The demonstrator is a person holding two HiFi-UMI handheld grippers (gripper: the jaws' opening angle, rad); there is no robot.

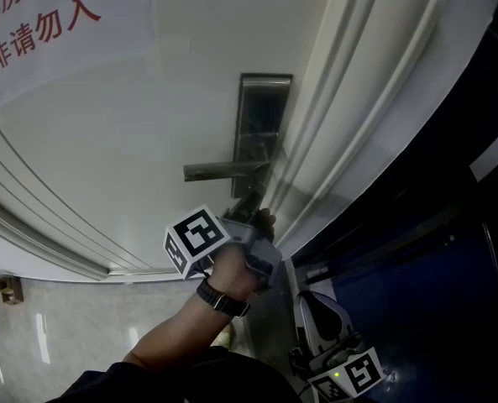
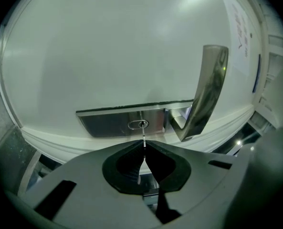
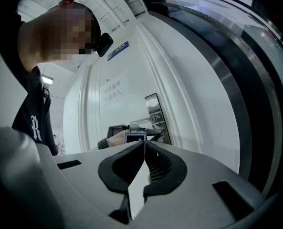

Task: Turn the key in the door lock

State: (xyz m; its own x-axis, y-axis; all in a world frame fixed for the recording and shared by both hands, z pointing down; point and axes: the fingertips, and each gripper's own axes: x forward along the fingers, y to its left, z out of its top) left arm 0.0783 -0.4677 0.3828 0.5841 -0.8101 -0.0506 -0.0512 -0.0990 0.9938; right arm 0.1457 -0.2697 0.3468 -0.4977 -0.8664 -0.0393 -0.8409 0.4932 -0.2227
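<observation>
Key (image 2: 143,133), seated in the door lock (image 2: 108,124) beside the lever handle (image 2: 208,89), is clenched by the left claw (image 2: 144,145); the right claw (image 3: 144,143) is closed on nothing.

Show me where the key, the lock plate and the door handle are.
key (image 2: 143,133), left gripper view, its shaft.
lock plate (image 2: 108,123), left gripper view, bare metal beside keyhole.
door handle (image 2: 209,87), left gripper view, mid-lever.
</observation>
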